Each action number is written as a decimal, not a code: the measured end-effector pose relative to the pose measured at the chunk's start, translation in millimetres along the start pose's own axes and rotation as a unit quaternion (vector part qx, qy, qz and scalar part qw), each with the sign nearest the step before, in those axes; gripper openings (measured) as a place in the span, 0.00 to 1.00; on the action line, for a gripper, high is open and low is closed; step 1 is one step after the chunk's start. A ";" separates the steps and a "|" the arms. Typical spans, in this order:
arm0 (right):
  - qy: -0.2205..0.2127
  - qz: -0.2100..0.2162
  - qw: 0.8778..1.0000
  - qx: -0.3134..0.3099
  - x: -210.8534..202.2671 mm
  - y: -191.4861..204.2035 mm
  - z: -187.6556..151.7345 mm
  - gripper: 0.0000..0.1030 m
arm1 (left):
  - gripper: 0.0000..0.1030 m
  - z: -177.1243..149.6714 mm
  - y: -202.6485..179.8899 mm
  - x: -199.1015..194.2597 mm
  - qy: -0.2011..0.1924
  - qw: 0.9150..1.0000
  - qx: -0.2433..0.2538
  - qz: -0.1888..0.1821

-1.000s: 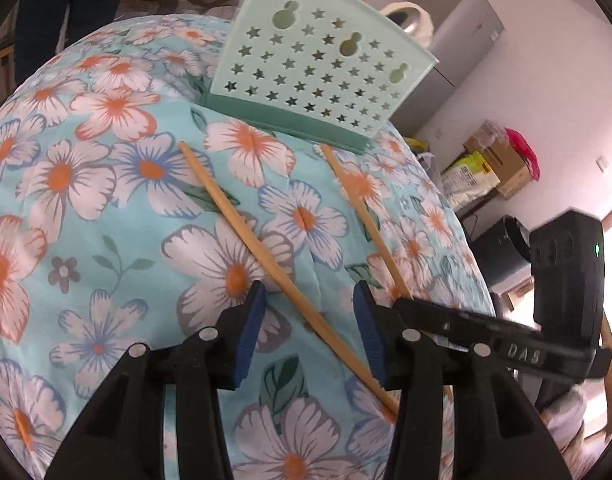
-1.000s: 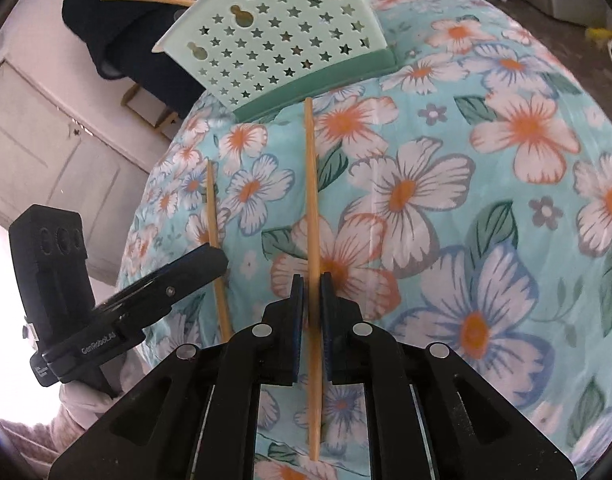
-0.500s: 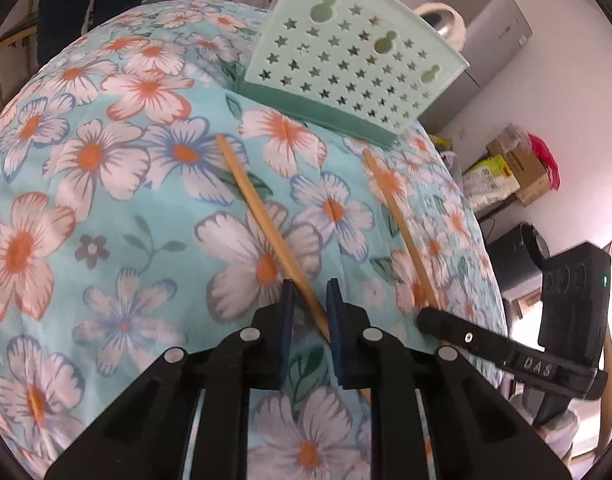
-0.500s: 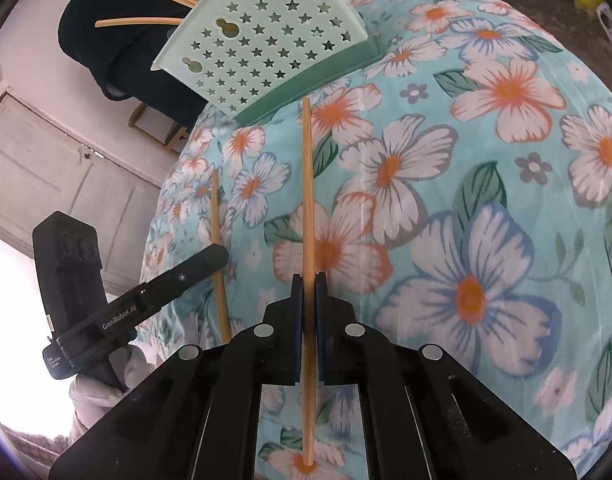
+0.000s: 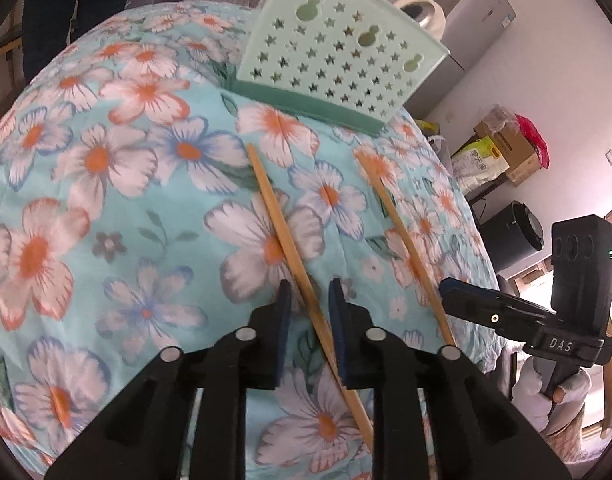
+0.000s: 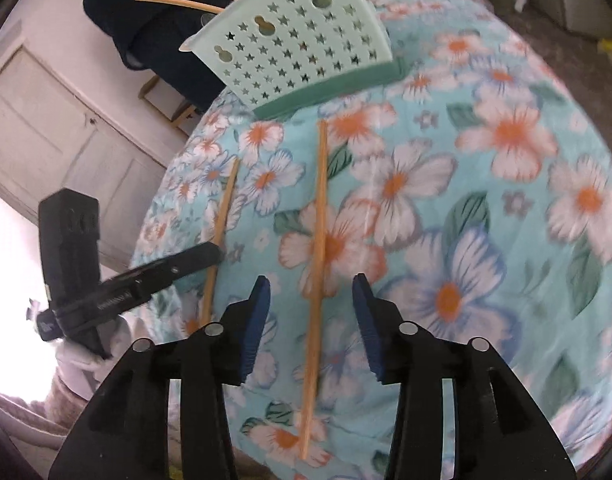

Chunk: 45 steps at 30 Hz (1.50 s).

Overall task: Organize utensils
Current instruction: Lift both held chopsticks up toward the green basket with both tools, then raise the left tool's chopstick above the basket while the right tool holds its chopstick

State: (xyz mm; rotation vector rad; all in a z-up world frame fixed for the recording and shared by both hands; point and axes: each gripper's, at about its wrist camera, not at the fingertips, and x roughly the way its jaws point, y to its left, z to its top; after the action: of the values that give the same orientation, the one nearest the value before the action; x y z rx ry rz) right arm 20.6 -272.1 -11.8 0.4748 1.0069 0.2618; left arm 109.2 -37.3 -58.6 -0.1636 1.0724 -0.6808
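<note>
the left gripper (image 5: 309,300), black with blue pads, points down at the table with its jaws opening; the gap is narrow, and a thin light-wooden chopstick (image 5: 294,256) runs through it, with a sliver of cloth showing on each side, so the pads do not appear to press on the stick. this chopstick lies flat on the turquoise tablecloth printed with white, orange and blue flowers (image 5: 106,200), its far tip aimed toward a pale mint-green plastic utensil basket pierced with star-shaped holes (image 5: 338,60), which stands on a darker green base at the far edge of the table, apart from the stick's tip. the right gripper (image 6: 312,304), of the same black-and-blue build, has its jaws opening and stands clearly wide; a second thin wooden chopstick (image 6: 318,240) lies on the cloth between its pads, touching neither, and its far tip stops just short of the basket's base. the two chopsticks lie roughly side by side, near each other and not touching. in each wrist view the other gripper reaches in from the side with its tips over its own stick. several more wooden sticks (image 6: 178,0) rise out of the basket's open top. beyond the table, a stack of cardboard boxes (image 5: 506,148) sits against the wall on the left view's far side, and a pale panelled cabinet (image 6: 46,128) stands behind the table in the right view.
</note>
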 end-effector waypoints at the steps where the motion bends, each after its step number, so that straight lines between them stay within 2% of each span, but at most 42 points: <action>1: -0.001 -0.002 1.000 -0.001 0.2 -0.9 2.9 0.41 | 0.20 3.6 1.9 0.4 -0.002 1.000 -0.002 0.000; 10: 0.001 -0.003 1.000 -0.005 22.3 -5.5 43.8 0.41 | 0.20 44.7 18.9 21.6 -0.006 1.000 -0.022 -0.006; 14: 0.013 -0.004 1.000 -0.015 39.6 -2.5 62.2 0.37 | 0.20 61.4 25.4 32.4 0.001 0.999 -0.038 -0.012; 17: 0.024 -0.008 0.999 -0.022 54.0 0.0 73.8 0.31 | 0.18 69.8 30.7 37.8 0.003 0.999 -0.049 -0.014; 21: 0.030 -0.015 0.999 -0.029 68.1 1.2 86.5 0.24 | 0.10 75.8 36.8 41.7 0.002 0.998 -0.059 -0.009; 23: 0.031 -0.022 0.999 -0.030 72.7 1.2 91.4 0.09 | 0.09 76.5 38.8 42.3 -0.001 0.998 -0.062 -0.011; 24: 0.031 -0.023 0.999 -0.028 73.5 -0.6 93.0 0.06 | 0.09 76.3 38.6 42.2 -0.002 0.998 -0.061 -0.011; 28: 0.027 -0.010 0.999 -0.017 69.1 -4.5 96.0 0.05 | 0.08 76.0 36.9 40.3 -0.010 0.998 -0.061 -0.011; 33: -0.009 -0.010 0.999 -0.038 42.4 10.5 103.6 0.04 | 0.07 79.3 32.9 17.3 -0.033 0.998 -0.058 -0.016; 37: -0.068 0.006 0.996 -0.053 5.2 28.0 114.1 0.04 | 0.06 88.4 16.5 -13.2 -0.074 0.996 -0.037 -0.020; 39: -0.107 0.009 0.992 -0.063 -17.8 38.3 121.0 0.04 | 0.06 95.2 3.3 -34.5 -0.110 0.994 -0.018 -0.022; 41: -0.143 0.007 0.987 -0.073 -36.4 47.3 124.4 0.04 | 0.05 100.7 -9.2 -54.0 -0.150 0.988 0.005 -0.019; 45: -0.203 0.005 0.976 -0.080 -62.5 58.1 127.4 0.04 | 0.05 108.2 -32.0 -88.8 -0.240 0.970 0.040 -0.011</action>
State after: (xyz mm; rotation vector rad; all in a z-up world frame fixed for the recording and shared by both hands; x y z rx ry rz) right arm 97.9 -281.1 120.3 0.3675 0.5797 0.2414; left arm 160.9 -31.7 75.2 -0.2570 0.5779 -0.6599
